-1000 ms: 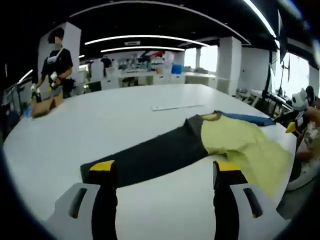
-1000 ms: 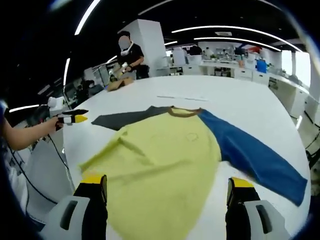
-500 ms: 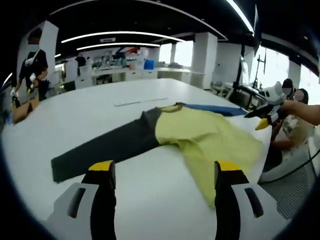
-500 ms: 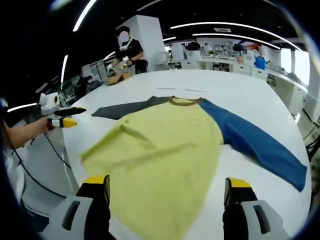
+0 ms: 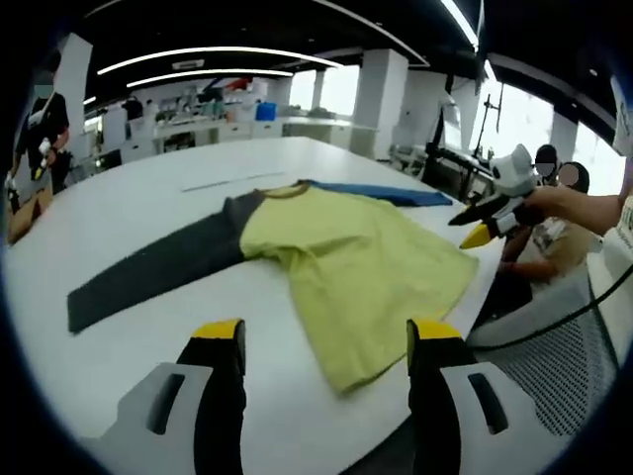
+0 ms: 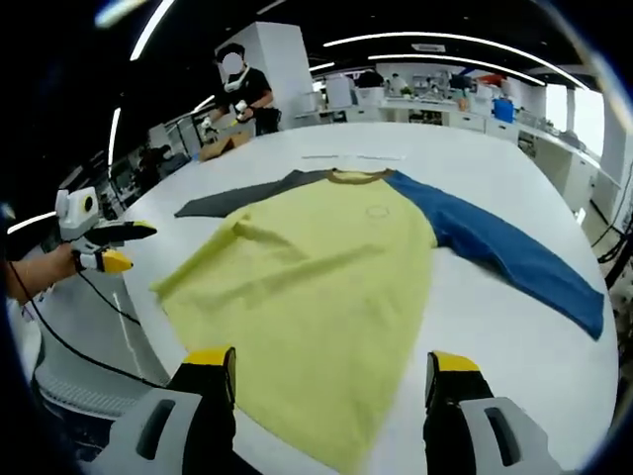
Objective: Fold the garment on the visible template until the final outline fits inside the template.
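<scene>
A long-sleeved shirt (image 6: 316, 262) lies flat on the white table (image 6: 465, 327), collar away from me. Its body is yellow, with a blue sleeve (image 6: 504, 252) and a dark grey sleeve (image 6: 232, 196). My right gripper (image 6: 329, 361) stands open just before the yellow hem, with nothing between its jaws. In the left gripper view the shirt (image 5: 346, 252) runs sideways, its grey sleeve (image 5: 148, 272) to the left. My left gripper (image 5: 324, 334) hangs open near the hem corner. Off the table's side, the right gripper (image 5: 487, 223) is held open in a hand. The left gripper (image 6: 107, 247) is open too.
A thin pale strip (image 6: 351, 156) lies on the table beyond the collar. A person (image 6: 237, 84) works at a brown box on the far side. A seated person (image 5: 554, 247) and a mesh chair (image 5: 564, 356) are beside the near table edge.
Both views have shifted with the hands: the left view has swung toward the yellow hem, the right view has dropped closer to it. The shirt lies as before.
</scene>
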`<action>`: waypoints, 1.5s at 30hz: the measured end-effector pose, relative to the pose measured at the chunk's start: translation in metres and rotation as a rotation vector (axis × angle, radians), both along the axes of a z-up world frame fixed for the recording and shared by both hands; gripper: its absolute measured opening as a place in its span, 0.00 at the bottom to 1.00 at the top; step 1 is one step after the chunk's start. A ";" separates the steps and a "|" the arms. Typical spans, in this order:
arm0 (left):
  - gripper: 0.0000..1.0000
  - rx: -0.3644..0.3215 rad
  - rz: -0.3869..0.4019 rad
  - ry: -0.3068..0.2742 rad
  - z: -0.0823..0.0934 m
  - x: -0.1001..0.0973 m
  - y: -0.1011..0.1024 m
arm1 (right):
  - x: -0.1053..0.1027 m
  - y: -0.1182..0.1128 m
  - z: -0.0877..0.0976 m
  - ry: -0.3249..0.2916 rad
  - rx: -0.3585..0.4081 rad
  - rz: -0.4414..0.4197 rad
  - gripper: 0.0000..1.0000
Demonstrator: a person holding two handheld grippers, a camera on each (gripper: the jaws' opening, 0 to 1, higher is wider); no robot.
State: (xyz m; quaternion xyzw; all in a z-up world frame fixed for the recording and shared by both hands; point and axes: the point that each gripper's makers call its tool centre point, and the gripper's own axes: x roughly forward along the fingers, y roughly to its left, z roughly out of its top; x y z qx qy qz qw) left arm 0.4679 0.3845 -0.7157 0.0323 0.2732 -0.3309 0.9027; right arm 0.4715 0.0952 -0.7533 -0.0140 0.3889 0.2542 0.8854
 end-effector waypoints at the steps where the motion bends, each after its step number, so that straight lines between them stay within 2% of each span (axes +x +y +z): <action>1: 0.61 0.029 -0.014 0.007 -0.005 -0.003 -0.002 | -0.001 0.000 -0.001 0.002 -0.004 0.000 0.73; 3: 0.56 0.092 -0.028 0.028 -0.014 -0.007 -0.002 | -0.006 -0.002 -0.004 0.012 -0.027 0.007 0.68; 6: 0.52 0.067 -0.032 0.056 -0.019 -0.012 -0.009 | -0.013 -0.008 -0.011 0.040 -0.073 0.011 0.53; 8: 0.50 0.086 -0.027 0.066 -0.023 -0.015 -0.012 | -0.018 -0.013 -0.016 0.055 -0.102 -0.003 0.51; 12: 0.43 0.211 -0.073 0.062 -0.035 -0.023 -0.013 | -0.026 -0.019 -0.023 0.081 -0.115 -0.015 0.46; 15: 0.40 0.177 -0.051 0.082 -0.036 -0.022 -0.021 | -0.028 -0.024 -0.025 0.100 -0.121 -0.042 0.40; 17: 0.39 0.213 -0.061 0.084 -0.039 -0.023 -0.023 | -0.030 -0.027 -0.027 0.109 -0.128 -0.056 0.35; 20: 0.31 0.276 -0.095 0.079 -0.044 -0.025 -0.025 | -0.033 -0.028 -0.028 0.119 -0.130 -0.064 0.28; 24: 0.23 0.292 -0.078 0.086 -0.047 -0.022 -0.022 | -0.036 -0.031 -0.032 0.129 -0.169 -0.060 0.23; 26: 0.18 0.322 -0.082 0.083 -0.048 -0.022 -0.019 | -0.037 -0.034 -0.035 0.133 -0.197 -0.062 0.21; 29: 0.10 0.330 -0.078 0.091 -0.050 -0.023 -0.016 | -0.038 -0.035 -0.036 0.141 -0.200 -0.075 0.18; 34: 0.08 0.351 -0.081 0.117 -0.056 -0.026 -0.010 | -0.040 -0.034 -0.037 0.154 -0.200 -0.082 0.14; 42: 0.03 0.295 -0.045 0.137 -0.053 -0.024 -0.005 | -0.041 -0.037 -0.038 0.170 -0.208 -0.092 0.02; 45: 0.02 0.275 -0.046 0.141 -0.052 -0.025 -0.007 | -0.042 -0.035 -0.038 0.174 -0.172 -0.100 0.00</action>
